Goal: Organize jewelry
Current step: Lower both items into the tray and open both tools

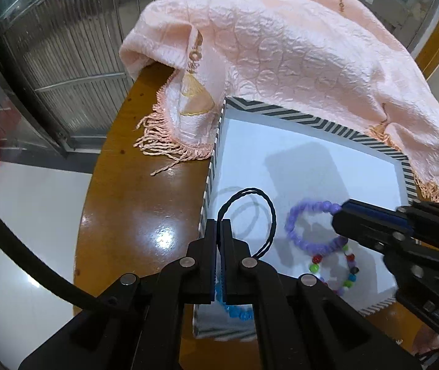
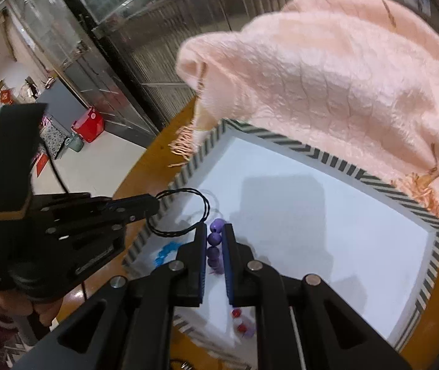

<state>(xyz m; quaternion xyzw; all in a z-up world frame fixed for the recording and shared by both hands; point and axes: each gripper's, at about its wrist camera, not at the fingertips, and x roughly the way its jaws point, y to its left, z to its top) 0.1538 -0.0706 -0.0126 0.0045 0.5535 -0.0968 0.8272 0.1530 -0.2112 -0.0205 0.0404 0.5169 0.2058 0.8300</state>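
In the left wrist view we see our left tongs [image 1: 218, 225] at lower centre, clamped tight on a black twisted cord loop [image 1: 252, 215] that arcs up and to the right of the tips, hanging above the white floor of a tray [image 1: 312, 166] with a black-and-white striped rim; the right tongs [image 1: 341, 212] reach in from the right edge, closed on a purple bead bracelet [image 1: 307, 228], which hangs over the tray; just below it lies a multicoloured bead bracelet [image 1: 333, 269] on the tray floor, and a blue bead bracelet [image 1: 235, 310] shows under our left tongs near the tray's lower corner.

In the right wrist view the purple beads [image 2: 214, 243] sit pinched between the right tongs [image 2: 214, 226] at lower centre; the left tongs [image 2: 154, 205] enter from the left with the cord loop [image 2: 188, 212] over the tray's [image 2: 312, 215] left rim; a hand [image 2: 10, 308] shows at lower left.

A peach fringed cloth [image 1: 281, 61] is heaped across the upper right, draped over the tray's far edge; the tray rests on a glossy brown tabletop [image 1: 133, 215].
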